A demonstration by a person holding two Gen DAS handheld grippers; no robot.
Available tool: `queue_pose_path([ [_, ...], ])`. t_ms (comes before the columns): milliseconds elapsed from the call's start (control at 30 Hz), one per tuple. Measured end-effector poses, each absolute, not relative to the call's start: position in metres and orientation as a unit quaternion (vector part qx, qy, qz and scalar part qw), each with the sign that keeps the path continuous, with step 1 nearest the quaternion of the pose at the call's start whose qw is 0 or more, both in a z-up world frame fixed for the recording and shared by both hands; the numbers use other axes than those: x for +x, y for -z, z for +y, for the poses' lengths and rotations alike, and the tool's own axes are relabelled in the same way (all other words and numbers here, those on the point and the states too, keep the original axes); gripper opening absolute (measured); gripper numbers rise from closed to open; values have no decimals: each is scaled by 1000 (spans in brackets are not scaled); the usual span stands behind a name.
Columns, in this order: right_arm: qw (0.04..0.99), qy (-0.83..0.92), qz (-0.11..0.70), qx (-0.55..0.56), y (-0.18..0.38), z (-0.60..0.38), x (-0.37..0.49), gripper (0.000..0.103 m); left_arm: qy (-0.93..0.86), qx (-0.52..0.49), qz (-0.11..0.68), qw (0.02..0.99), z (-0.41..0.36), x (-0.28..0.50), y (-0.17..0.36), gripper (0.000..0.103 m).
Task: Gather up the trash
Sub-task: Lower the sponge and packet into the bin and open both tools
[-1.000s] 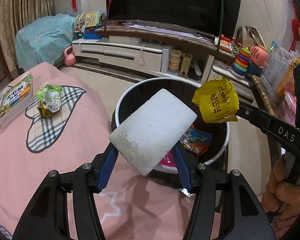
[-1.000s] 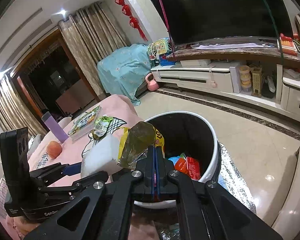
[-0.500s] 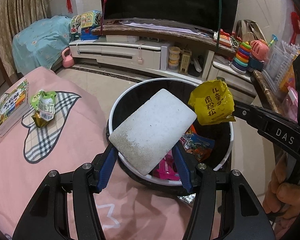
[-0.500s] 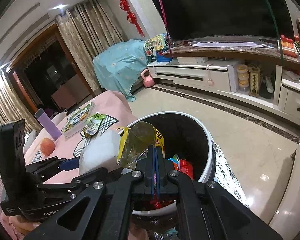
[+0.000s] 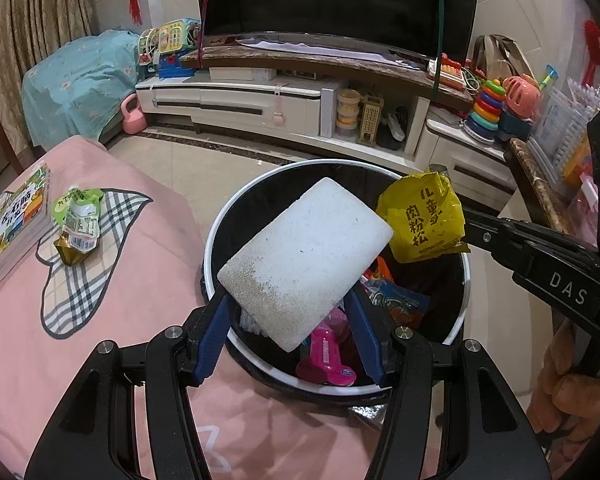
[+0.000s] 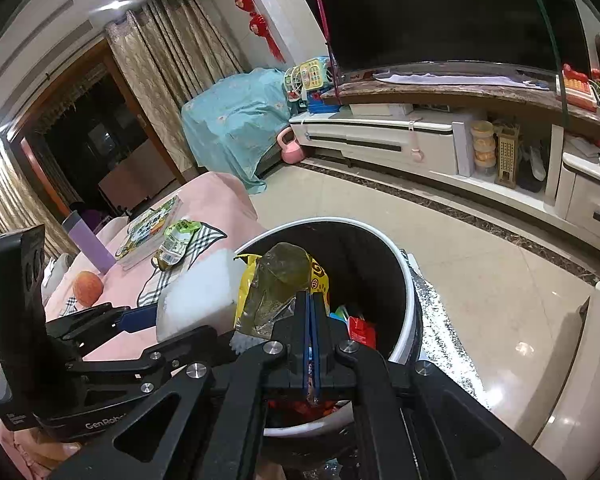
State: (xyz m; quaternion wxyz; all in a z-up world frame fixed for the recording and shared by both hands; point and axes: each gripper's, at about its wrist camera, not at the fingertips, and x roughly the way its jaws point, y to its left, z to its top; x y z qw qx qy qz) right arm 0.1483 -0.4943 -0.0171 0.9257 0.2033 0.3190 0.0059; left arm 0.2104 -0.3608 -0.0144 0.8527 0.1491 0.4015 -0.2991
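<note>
In the left wrist view, you are holding the left gripper low over the near rim of the bin, reaching forward and slightly down toward its mouth. Its blue fingers are pinching the foam block by its lower end. The block is tilting, its long axis running from lower left at the fingers up and to the right, so its far end is hanging over the bin's opening. From the right side of the bin, you are bringing in the right gripper as a long black arm, and it is gripping the yellow bag, which is hanging over the bin's far right rim, just beside the block's upper end. Your hand is showing at the right edge, right of the bin. Wrappers are lying inside the bin. On the pink cloth left of the bin, a green packet is lying beside a book.

In the right wrist view, the right gripper is pointing forward over the near rim of the bin, its fingers pressed together on the yellow bag, which is standing up from the tips, crumpled, above the bin's mouth. The foam block is sitting just left of the bag, at the bin's left rim, held in the left gripper.
</note>
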Motion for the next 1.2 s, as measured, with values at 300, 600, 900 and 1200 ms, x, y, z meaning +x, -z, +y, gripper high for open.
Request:
queue_pose_path([
  [300, 923, -4, 327, 204, 19, -496, 152, 1, 295, 155, 405, 851, -365, 210, 17, 56],
  [600, 922, -3, 331, 202, 19, -498, 152, 1, 293, 158, 407, 851, -366, 211, 19, 56],
  [900, 919, -1, 340, 199, 21, -500, 157, 2, 290, 158, 410, 850, -368, 214, 21, 58],
  [1200, 921, 5, 338, 194, 17, -501, 160, 6, 283, 155, 419, 849, -369, 217, 21, 68],
])
